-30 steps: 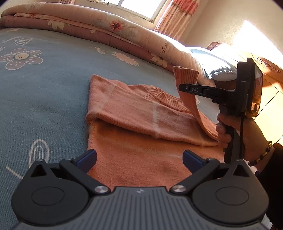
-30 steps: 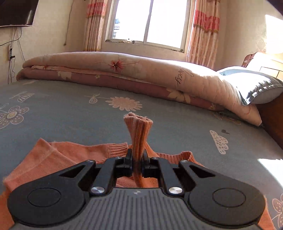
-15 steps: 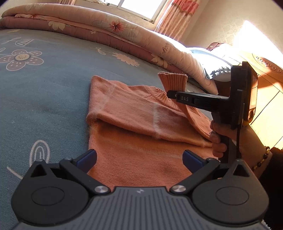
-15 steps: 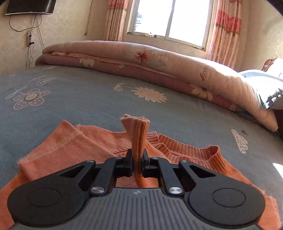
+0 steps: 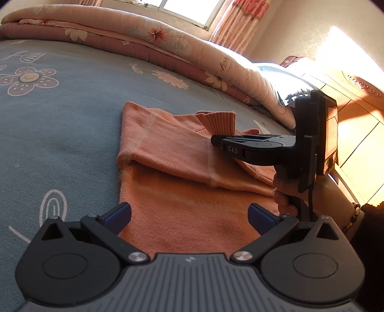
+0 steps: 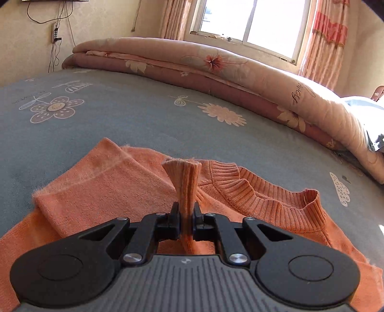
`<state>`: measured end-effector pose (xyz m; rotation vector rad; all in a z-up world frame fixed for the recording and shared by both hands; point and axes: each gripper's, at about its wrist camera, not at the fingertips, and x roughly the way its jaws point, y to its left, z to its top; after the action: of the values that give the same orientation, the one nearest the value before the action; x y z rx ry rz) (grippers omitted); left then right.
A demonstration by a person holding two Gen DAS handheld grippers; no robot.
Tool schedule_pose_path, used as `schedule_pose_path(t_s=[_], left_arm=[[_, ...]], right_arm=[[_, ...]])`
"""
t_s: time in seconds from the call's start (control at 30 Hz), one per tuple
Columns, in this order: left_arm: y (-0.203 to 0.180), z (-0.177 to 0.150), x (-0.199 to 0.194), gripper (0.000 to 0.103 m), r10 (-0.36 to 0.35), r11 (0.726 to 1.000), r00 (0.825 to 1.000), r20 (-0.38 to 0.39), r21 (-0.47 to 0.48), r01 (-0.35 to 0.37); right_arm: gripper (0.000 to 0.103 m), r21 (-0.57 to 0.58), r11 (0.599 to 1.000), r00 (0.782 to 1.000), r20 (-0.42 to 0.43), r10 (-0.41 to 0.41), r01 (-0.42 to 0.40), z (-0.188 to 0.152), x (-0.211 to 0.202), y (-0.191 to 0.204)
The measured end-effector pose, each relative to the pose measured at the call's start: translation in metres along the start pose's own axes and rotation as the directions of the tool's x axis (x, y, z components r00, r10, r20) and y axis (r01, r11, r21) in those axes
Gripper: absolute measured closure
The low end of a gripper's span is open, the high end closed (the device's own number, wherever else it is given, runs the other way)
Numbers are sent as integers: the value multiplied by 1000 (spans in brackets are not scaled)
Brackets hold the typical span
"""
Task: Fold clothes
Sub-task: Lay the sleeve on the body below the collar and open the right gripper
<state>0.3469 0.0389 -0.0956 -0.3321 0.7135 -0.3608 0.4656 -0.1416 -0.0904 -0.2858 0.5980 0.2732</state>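
Note:
An orange knit sweater (image 5: 182, 199) lies flat on the blue-grey bedsheet (image 5: 60, 124), with its left sleeve (image 5: 168, 153) folded across the chest. My right gripper (image 6: 186, 224) is shut on the ribbed cuff (image 6: 183, 177) of the other sleeve, which stands up between its fingers just short of the ribbed collar (image 6: 268, 196). In the left wrist view that right gripper (image 5: 217, 141) is low over the sweater's chest, held by a hand (image 5: 285, 194), and the sleeve cuff (image 5: 218, 120) fans out past its tips. My left gripper (image 5: 189, 216) hovers open over the sweater's lower body, holding nothing.
A rolled floral quilt (image 6: 216, 69) runs along the far side of the bed, with a pillow (image 5: 283, 84) at its right end. A wooden headboard (image 5: 355, 103) rises to the right. A window with curtains (image 6: 259, 21) is behind, and cables (image 6: 56, 36) hang on the left wall.
The right gripper has carried the sleeve cuff leftward and downward across the sweater, from raised at the right edge to low over the chest. The left gripper has stayed in place, open.

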Motion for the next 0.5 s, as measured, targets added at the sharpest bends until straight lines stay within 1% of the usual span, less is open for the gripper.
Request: schedule_pose_path(t_s=[0.23,0.5], left_arm=[[0,0,-1,1,-1,1000,1000,1,-2,1],[0,0,-1,1,-9,1000,1000,-1,-3,9]], right_arm=[[92,-17,1000,1000,-10,13,-14,-3,1,5],[92,-49,999,1000,-12,11,-11,-2,2,14]])
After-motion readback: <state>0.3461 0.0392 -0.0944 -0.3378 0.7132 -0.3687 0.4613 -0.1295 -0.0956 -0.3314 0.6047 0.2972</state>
